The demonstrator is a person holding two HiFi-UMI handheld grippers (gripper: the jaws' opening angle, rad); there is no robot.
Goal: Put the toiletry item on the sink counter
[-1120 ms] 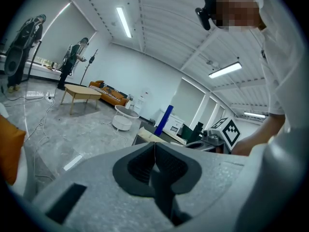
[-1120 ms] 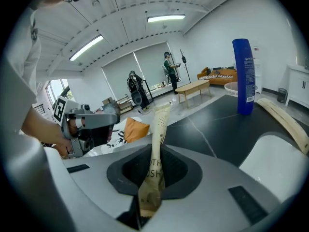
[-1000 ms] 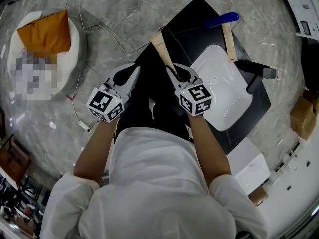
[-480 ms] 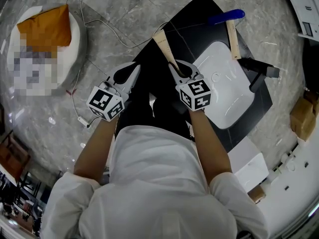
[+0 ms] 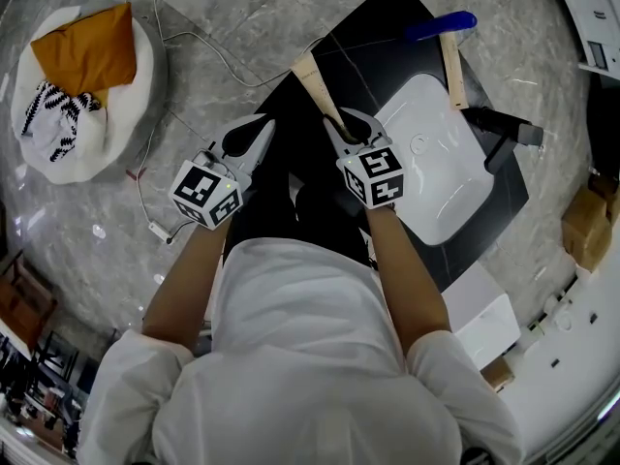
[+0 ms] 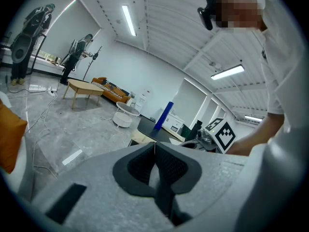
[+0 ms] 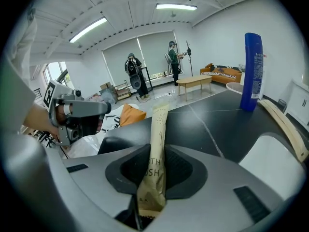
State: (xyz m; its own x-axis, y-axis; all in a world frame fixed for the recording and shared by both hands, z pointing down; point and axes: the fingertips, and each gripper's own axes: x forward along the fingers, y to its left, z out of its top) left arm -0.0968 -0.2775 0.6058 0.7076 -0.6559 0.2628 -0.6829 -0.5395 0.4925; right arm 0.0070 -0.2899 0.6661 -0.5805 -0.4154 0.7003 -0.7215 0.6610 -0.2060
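My right gripper [image 5: 346,122] [image 7: 155,164] is shut on a long tan paper toothbrush packet [image 5: 315,87] [image 7: 155,149], which sticks forward from the jaws over the black sink counter [image 5: 378,46] [image 7: 203,122]. The white basin [image 5: 441,168] [image 7: 275,161] lies just right of that gripper. My left gripper [image 5: 254,134] [image 6: 154,151] is shut with nothing in it, held left of the counter's edge, beside the right one.
A blue bottle [image 5: 441,25] [image 7: 253,71] stands at the counter's far end. A second tan packet [image 5: 449,70] lies along the basin rim; a black faucet [image 5: 499,129] sits right of it. A white cushion with an orange pillow [image 5: 85,51] lies on the floor, left.
Both grippers have edged slightly forward, the right one carrying the packet further over the counter. Their jaws have not changed.
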